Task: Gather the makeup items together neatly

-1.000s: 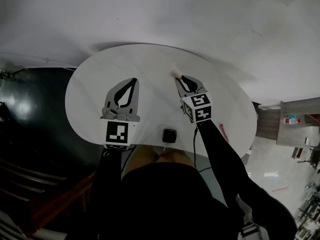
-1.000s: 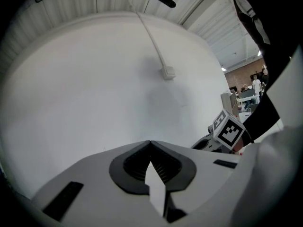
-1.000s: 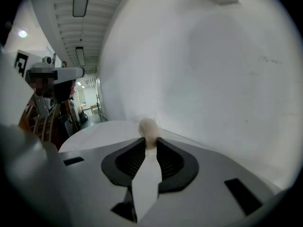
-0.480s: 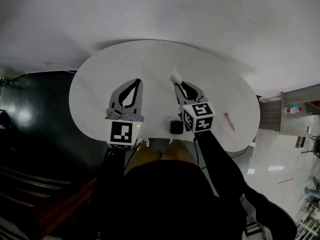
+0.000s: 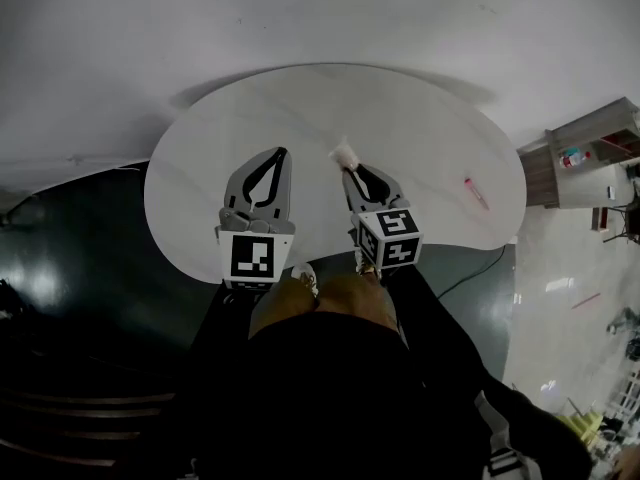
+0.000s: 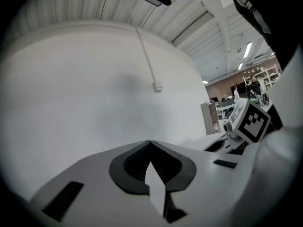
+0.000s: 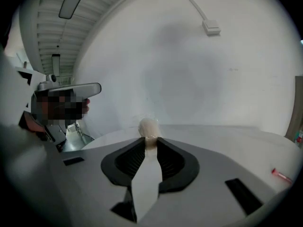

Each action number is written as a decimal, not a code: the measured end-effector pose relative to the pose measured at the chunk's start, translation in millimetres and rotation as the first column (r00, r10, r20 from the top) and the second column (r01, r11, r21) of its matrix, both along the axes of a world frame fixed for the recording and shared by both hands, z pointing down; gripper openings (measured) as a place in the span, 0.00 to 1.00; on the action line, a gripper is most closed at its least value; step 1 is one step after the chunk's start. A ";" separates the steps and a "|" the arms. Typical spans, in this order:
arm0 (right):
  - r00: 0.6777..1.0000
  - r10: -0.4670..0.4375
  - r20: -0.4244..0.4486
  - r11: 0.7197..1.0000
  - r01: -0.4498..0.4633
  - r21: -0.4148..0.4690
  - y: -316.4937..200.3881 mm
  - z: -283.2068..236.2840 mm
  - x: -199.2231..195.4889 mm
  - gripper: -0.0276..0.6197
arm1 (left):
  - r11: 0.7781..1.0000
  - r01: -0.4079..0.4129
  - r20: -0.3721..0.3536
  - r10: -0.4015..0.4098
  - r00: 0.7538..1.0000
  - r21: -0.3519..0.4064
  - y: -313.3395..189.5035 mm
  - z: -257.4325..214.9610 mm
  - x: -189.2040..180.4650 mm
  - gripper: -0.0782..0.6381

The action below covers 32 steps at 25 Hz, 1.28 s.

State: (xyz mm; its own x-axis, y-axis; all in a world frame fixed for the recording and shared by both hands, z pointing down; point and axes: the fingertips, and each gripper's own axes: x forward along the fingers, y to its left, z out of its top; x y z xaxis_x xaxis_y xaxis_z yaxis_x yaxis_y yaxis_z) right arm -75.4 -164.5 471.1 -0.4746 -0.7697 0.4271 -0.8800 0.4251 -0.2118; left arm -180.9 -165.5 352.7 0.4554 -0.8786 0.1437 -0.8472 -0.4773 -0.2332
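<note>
One small, rounded, cream-coloured makeup puff (image 5: 346,154) sits pinched at the tips of the right gripper (image 5: 348,168), just right of the head view's centre, over the white oval table (image 5: 400,108). Whether it touches the tabletop cannot be told. In the right gripper view the makeup puff (image 7: 148,126) bulges out past the jaw tips, which are closed on its lower end, so the right gripper (image 7: 150,141) is clamped on it. A slim pink stick-shaped item (image 5: 476,192) lies on the table toward the right of the head view, well apart from the puff. That same pink item (image 7: 282,175) shows at the lower right of the right gripper view. Centre-left in the head view, just beside the right gripper, hangs the left gripper (image 5: 281,154). In the left gripper view the left gripper (image 6: 150,142) has its jaws pressed together with nothing between them.
</note>
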 end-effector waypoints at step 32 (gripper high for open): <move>0.923 0.384 0.031 0.793 -0.313 -0.523 130.5 154.6 -52.3 0.24 | 0.981 -0.126 -0.066 0.118 0.991 -0.148 53.6 67.4 -23.9 0.13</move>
